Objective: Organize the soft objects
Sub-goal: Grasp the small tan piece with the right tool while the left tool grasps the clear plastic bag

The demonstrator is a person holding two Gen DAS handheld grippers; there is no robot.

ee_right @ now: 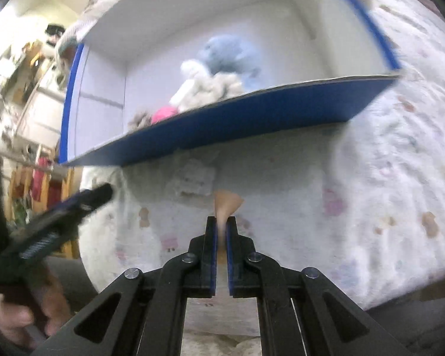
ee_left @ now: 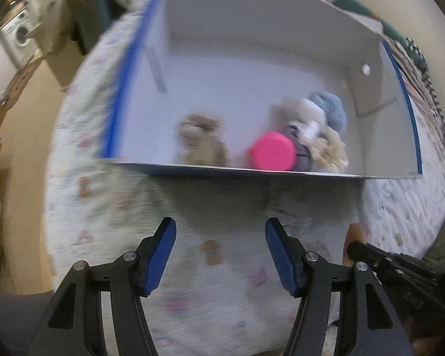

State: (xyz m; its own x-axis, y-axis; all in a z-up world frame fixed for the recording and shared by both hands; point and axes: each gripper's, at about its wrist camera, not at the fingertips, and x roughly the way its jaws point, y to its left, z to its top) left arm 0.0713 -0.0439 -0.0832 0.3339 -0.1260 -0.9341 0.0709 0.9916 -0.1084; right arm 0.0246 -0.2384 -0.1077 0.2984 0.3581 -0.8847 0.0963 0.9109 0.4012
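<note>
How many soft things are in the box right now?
4 that I can make out: a tan toy at front left, a pink one mid-front, a cream-and-grey bundle beside it, a blue one behind. Blur may hide more.

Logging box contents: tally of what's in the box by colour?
Pink: 1, ball
Blue: 1, plush
Brown: 1, plush
Cream/white: 1 blurred clump, may be more than one toy
Total: 4 visible in the box
</note>
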